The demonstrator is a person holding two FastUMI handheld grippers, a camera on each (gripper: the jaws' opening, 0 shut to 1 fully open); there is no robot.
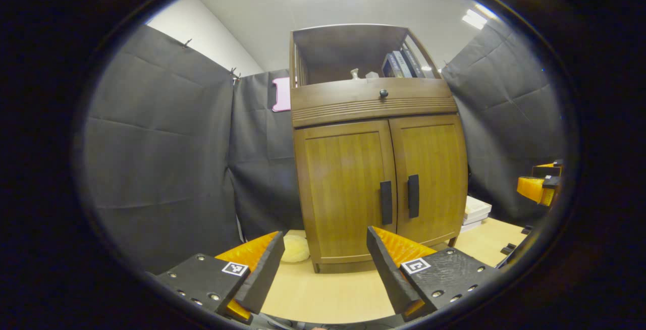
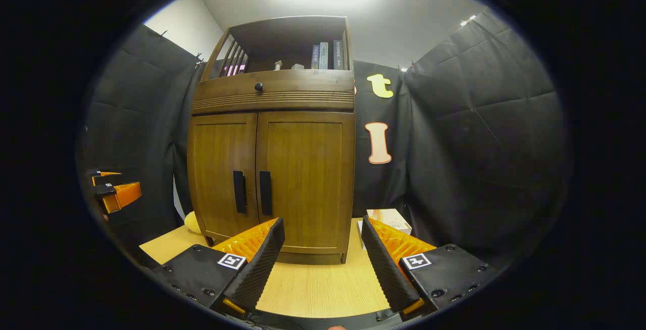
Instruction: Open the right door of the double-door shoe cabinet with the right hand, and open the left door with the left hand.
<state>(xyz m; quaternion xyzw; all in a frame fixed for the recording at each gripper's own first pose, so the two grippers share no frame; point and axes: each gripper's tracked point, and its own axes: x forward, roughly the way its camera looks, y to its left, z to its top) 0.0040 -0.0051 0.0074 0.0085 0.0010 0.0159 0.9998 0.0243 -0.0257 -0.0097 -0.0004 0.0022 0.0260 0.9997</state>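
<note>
Pale wood tabletop (image 1: 323,294) bears grained cabinet (image 1: 378,178); both tools (image 1: 323,259) (image 2: 323,249) gape wide.

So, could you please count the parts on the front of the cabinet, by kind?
Doors: 2, left door and right door, both closed
Door handles: 2, left handle and right handle
Drawer knob: 1
Total: 5

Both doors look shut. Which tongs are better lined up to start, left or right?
Right, by a little. The right tongs are open and face the right door; its handle sits just left of their gap. The left tongs, open too, face the left door, but its handle lies further off-centre.
</note>
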